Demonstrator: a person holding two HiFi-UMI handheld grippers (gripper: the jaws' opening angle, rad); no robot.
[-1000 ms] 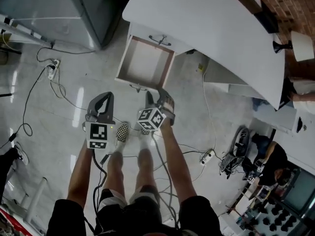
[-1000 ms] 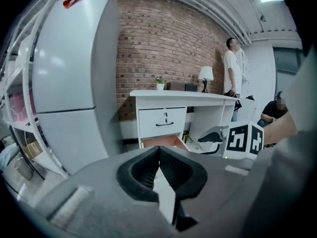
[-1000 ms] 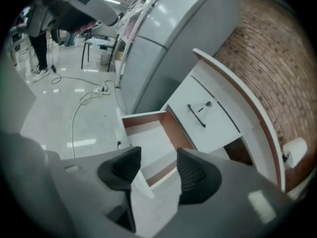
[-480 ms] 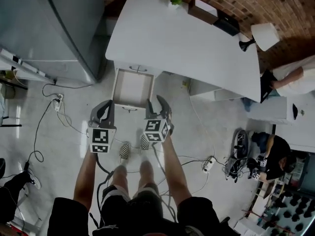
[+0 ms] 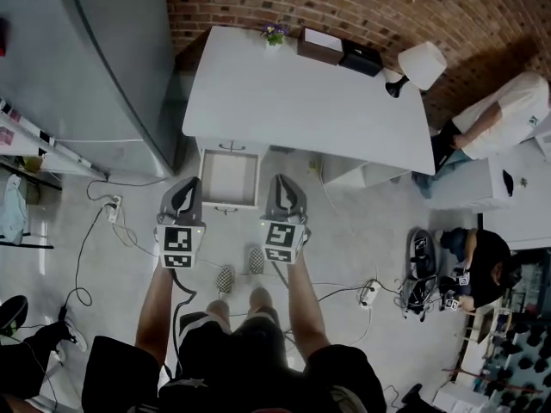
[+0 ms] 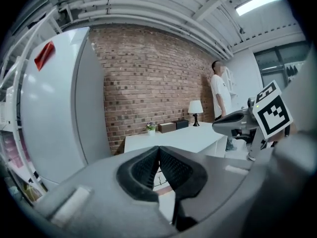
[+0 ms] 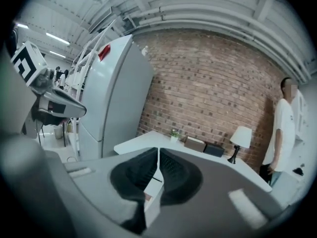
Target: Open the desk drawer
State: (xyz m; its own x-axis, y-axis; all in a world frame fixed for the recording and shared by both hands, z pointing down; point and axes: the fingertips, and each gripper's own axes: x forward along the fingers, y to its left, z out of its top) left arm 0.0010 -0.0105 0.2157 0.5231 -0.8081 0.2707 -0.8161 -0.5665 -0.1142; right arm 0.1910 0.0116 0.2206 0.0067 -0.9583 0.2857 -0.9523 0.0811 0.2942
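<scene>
**Drawer stands pulled out under the table, both hand-held grippers closed on nothing**

The drawer [image 5: 231, 177] sits under the left end of the table [image 5: 310, 93]. It is slid out toward the person, so its pale rectangular bottom panel lies open to the head view. Its front edge carries a thin curved handle [image 5: 225, 210] that faces the person's feet. A second handle [image 5: 231, 147] shows on the table's front just behind it.

In the head view the left hand-held gripper [image 5: 191, 183] and right hand-held gripper [image 5: 284, 180] flank the drawer. Both are held up in the air, apart from it, and each gripper view looks out over the table top. The left hand-held gripper [image 6: 159, 148] has its ribbed black pads together at the tips. The right hand-held gripper [image 7: 158, 150] has just been closing, and its jaws now meet with nothing between them.

Pale glossy floor [image 5: 362, 231] lies open between the drawer front and the checkered shoes [image 5: 225, 278], crossed by loose cables [image 5: 90, 231] and a power strip [image 5: 113, 206]. A tall grey refrigerator [image 5: 77, 67] stands close to the table's left edge, and a red brick wall [image 5: 362, 7] runs behind.

The table top is smooth and white with rounded corners. Along its far edge stand a small plant [image 5: 275, 33], a brown box [image 5: 320, 46], a black box [image 5: 360, 57] and a white-shaded lamp [image 5: 420, 63].

Each gripper's cube [image 5: 179, 246] bears black-and-white square markers. A red label [image 6: 44, 55] on the refrigerator is too small to read.
</scene>
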